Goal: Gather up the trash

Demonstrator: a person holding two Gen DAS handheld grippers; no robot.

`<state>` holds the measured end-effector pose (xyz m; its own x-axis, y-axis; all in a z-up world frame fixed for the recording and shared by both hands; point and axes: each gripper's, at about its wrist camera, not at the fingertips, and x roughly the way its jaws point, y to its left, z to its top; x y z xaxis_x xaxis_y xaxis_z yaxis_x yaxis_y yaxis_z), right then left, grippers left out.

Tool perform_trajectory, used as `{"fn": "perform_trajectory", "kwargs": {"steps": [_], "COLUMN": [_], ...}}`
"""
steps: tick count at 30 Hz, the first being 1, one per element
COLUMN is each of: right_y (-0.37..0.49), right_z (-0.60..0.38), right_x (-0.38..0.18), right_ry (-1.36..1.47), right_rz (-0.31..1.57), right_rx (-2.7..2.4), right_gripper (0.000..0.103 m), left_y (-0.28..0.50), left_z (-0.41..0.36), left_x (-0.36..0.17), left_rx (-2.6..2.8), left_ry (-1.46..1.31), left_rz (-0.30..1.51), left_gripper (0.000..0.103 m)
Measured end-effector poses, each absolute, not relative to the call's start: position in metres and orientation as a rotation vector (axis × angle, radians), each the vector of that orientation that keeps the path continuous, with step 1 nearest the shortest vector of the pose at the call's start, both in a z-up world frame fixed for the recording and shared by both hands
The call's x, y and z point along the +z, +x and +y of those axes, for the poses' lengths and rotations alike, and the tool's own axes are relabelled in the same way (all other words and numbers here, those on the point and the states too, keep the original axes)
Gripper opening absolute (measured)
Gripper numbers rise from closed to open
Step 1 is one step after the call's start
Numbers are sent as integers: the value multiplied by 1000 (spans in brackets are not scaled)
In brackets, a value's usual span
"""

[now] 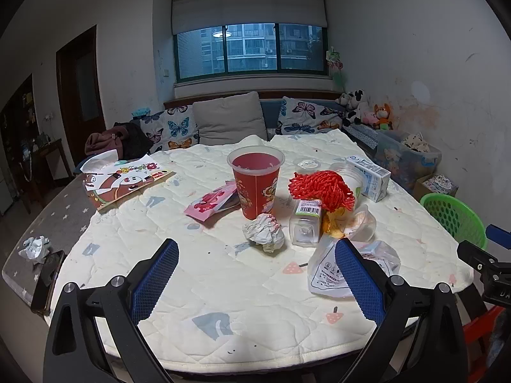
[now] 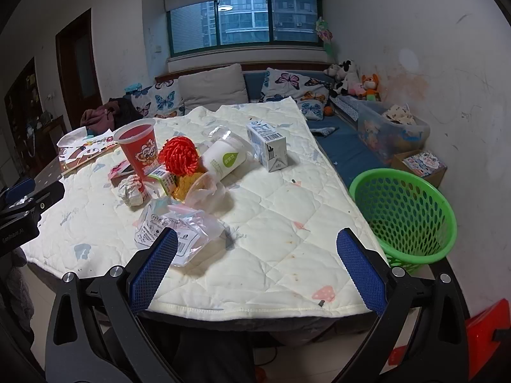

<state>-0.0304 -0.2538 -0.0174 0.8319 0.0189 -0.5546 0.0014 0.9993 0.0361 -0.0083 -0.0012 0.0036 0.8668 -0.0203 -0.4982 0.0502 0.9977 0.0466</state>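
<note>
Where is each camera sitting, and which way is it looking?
Left wrist: rides on the left gripper, jaws open, at the table's near edge, facing the red cup, crumpled paper and window; the right gripper's tip pokes in at its right edge.
Right wrist: rides on the right gripper, jaws open, further right, facing the table corner and green basket; the left gripper shows at its left edge.
Both see the cup, red net, milk carton and plastic bag.
</note>
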Motion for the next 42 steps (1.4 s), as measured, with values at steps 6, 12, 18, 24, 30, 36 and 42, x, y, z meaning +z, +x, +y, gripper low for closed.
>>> {"fn": "perform_trajectory", "kwargs": {"steps": [6, 12, 18, 24, 30, 36, 42], "right_y": [-30, -30, -30, -30, -30, -29, -27], "right_z": [-254, -254, -253, -253, -253, -252, -252], "right_x": [-18, -19, -19, -20, -21, -22, -23], "right_ry": [38, 38, 38, 40, 41, 41, 43], "right_rz": [588, 590, 591, 592, 593, 596, 600], "right_rx": [11, 13, 16, 14, 16, 17, 21], "right_gripper": [99, 99, 99, 99, 99, 99, 99], "left_y": [-8, -7, -8, -7, -6, -7, -6], "left_z": [0, 1, 0, 0, 1, 1, 1], "left_x": [2, 1, 1, -1, -2, -3, -3], "left_rx": [-32, -35, -33, -29, -27, -26, -27], "left_ry": [57, 61, 62, 60, 61, 60, 59], "left_rz": [521, 521, 519, 522, 521, 521, 522], "left_gripper": [96, 95, 96, 95, 95, 95, 95]}}
